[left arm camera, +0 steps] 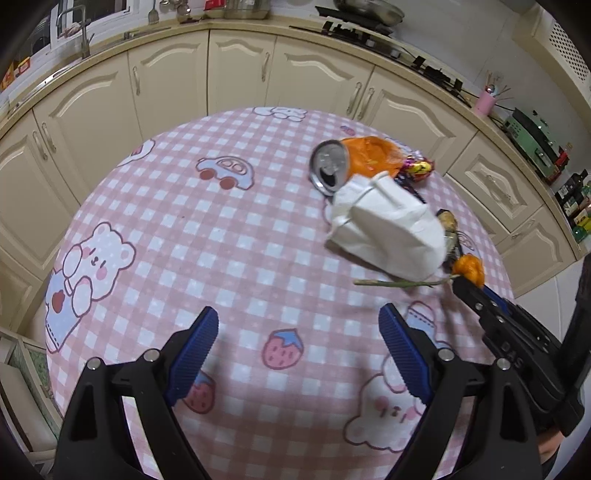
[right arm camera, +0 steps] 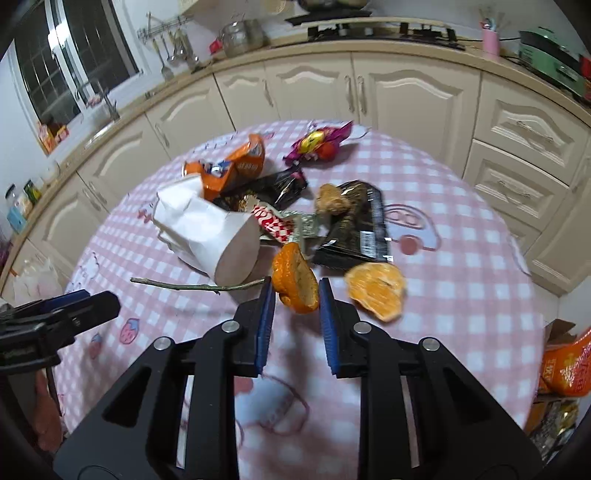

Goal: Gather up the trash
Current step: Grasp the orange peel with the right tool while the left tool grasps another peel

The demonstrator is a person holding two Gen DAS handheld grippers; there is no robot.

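Trash lies on a round table with a pink checked cloth [left arm camera: 240, 229]. My right gripper [right arm camera: 297, 291] is shut on a piece of orange peel [right arm camera: 295, 280]; it also shows in the left wrist view [left arm camera: 470, 268]. A second orange peel [right arm camera: 376, 291] lies just to its right. A crushed white paper cup [right arm camera: 207, 229] [left arm camera: 388, 225], a thin twig [right arm camera: 195, 285], an orange snack bag [right arm camera: 229, 166], black wrappers [right arm camera: 354, 229], a purple candy wrapper [right arm camera: 317, 142] and a drink can [left arm camera: 330, 167] lie in the pile. My left gripper [left arm camera: 299, 328] is open and empty over bare cloth, left of the pile.
Cream kitchen cabinets [left arm camera: 236, 70] curve round the far side of the table. A box with orange packaging [right arm camera: 565, 365] sits low to the right of the table. The counter holds a stove [right arm camera: 384, 31] and a pink cup [right arm camera: 490, 38].
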